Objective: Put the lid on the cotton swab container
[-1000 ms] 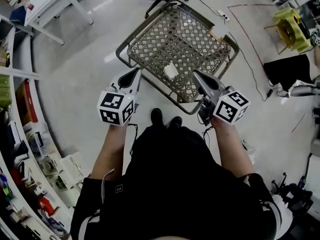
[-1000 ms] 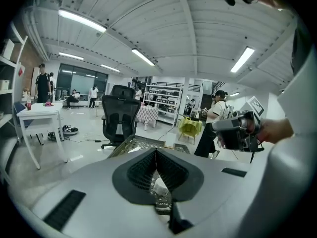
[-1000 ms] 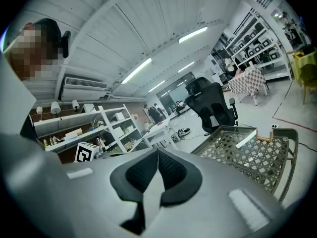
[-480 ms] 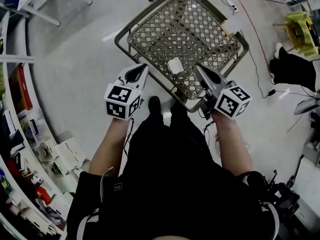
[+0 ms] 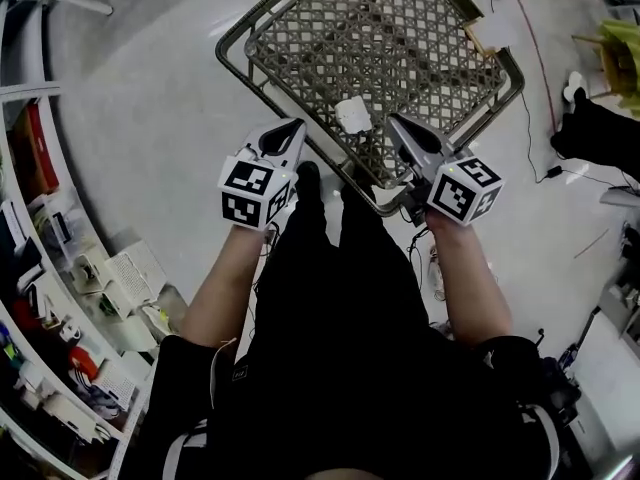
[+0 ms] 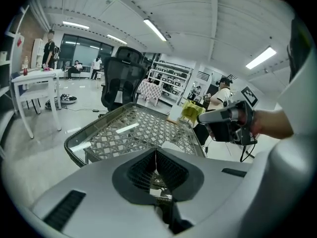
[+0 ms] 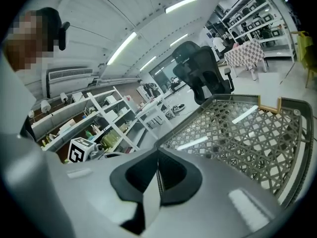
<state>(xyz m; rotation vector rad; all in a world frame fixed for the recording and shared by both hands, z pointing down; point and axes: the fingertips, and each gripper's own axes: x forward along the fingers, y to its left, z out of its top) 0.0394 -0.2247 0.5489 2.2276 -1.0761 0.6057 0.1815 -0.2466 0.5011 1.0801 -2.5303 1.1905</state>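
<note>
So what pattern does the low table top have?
The glass-covered table top shows a brown woven criss-cross lattice, clearest in the head view.

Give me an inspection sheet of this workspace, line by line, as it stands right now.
Surface: lattice-top table, glossy woven top.
Job's things: small white container by the table's near edge; no separate lid made out.
Clutter: pale flat item at the table's far corner.
Grippers: left gripper and right gripper both shut and empty, either side of the container, not touching it.
Cables: floor cable right of the table.
Surroundings: stocked shelves at left; office chair beyond the table.
</note>
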